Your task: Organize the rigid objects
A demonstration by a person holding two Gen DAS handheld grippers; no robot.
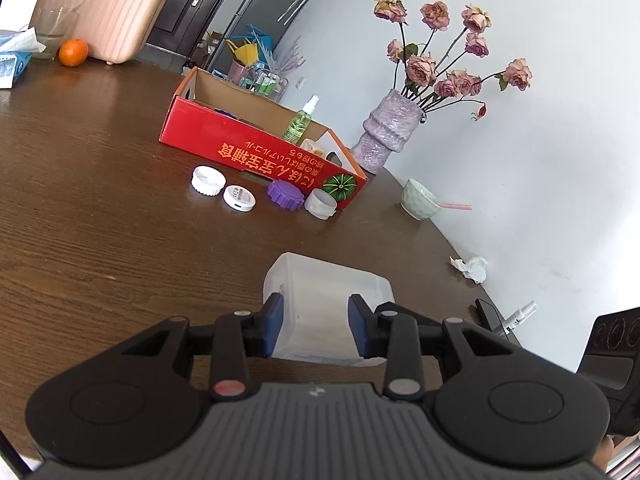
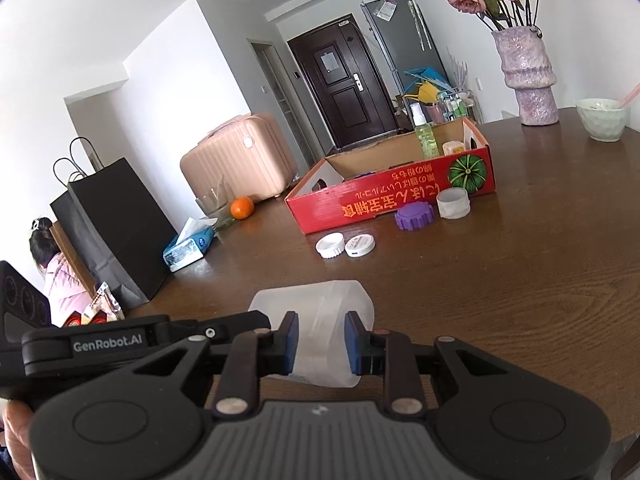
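Both grippers clamp one translucent plastic container above the wooden table

The left gripper and right gripper each pinch the frosted, round-cornered translucent plastic container (milky white, contents unclear), held between their blue pads, near the loose caps beside the red cardboard box

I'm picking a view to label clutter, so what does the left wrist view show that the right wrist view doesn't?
Only the left view: a crumpled tissue at the table edge and a small white spray pen. Only the right view: black paper bags and a seated person. Both: the red box, four loose lids including the purple lid, the vase, the orange, and the translucent container that both grippers flank.
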